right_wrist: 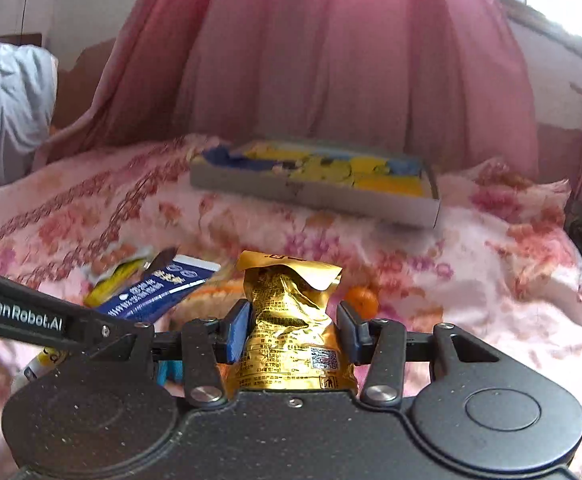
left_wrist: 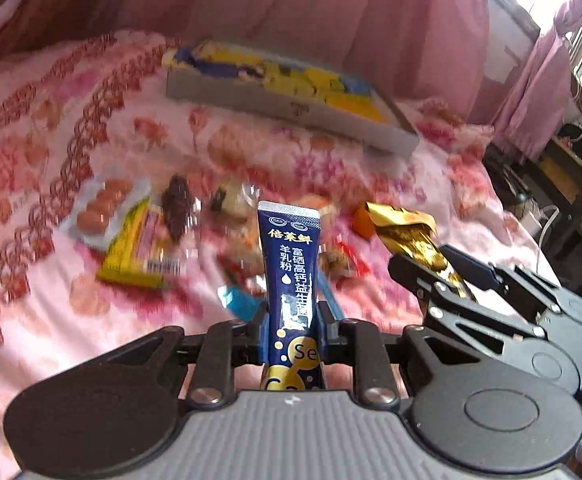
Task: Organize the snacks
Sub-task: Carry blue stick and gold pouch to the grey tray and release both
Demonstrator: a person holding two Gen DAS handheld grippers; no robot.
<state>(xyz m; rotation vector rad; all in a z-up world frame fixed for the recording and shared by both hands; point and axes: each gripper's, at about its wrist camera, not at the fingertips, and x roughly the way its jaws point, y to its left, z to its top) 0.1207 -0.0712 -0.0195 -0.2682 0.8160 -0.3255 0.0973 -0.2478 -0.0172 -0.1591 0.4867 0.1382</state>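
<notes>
Above bedspread (left_wrist: 71, 320): left gripper (left_wrist: 291, 332) pinches blue sachet (left_wrist: 289, 264); right gripper (right_wrist: 291, 332) pinches gold pouch (right_wrist: 291, 312), label legible only right-wrist.

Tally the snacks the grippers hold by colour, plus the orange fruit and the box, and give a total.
Blue sachet, in left gripper: 1
Gold packet, in right gripper: 1
Orange fruit: 1
Box: 1
Total: 4

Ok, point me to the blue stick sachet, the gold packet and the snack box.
blue stick sachet (left_wrist: 291, 264): left wrist view, middle of its printed face.
gold packet (right_wrist: 291, 312): right wrist view, crinkled middle.
snack box (right_wrist: 311, 194): right wrist view, grey front wall.
</notes>
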